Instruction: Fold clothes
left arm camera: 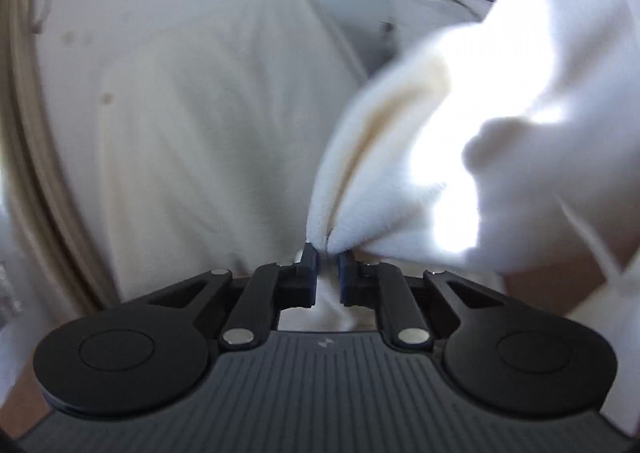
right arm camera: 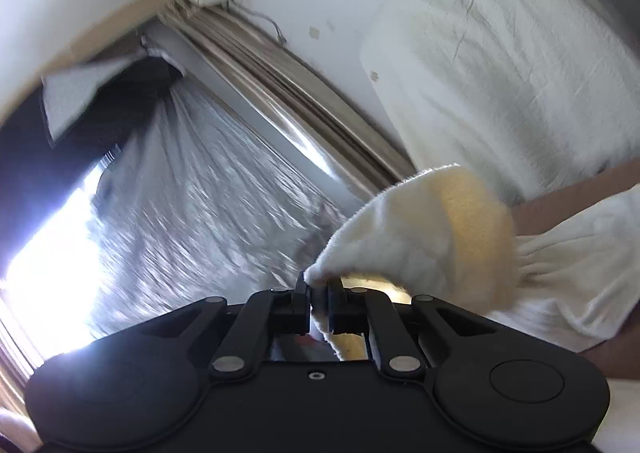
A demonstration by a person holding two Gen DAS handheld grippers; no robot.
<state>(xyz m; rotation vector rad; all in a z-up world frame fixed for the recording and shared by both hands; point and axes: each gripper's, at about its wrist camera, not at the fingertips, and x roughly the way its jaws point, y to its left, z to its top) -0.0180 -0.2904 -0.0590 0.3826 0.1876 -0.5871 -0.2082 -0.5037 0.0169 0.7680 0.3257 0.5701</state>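
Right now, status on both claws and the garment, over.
Left claw shut on white fleece garment. Right claw shut on another edge of it, fabric lifted. Nothing in the way.

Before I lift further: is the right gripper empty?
No, the right gripper is clamped on a corner of the cream cloth.

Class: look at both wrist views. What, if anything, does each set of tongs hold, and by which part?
Both the left tongs and the right tongs pinch white cloth by a bunched edge or corner.
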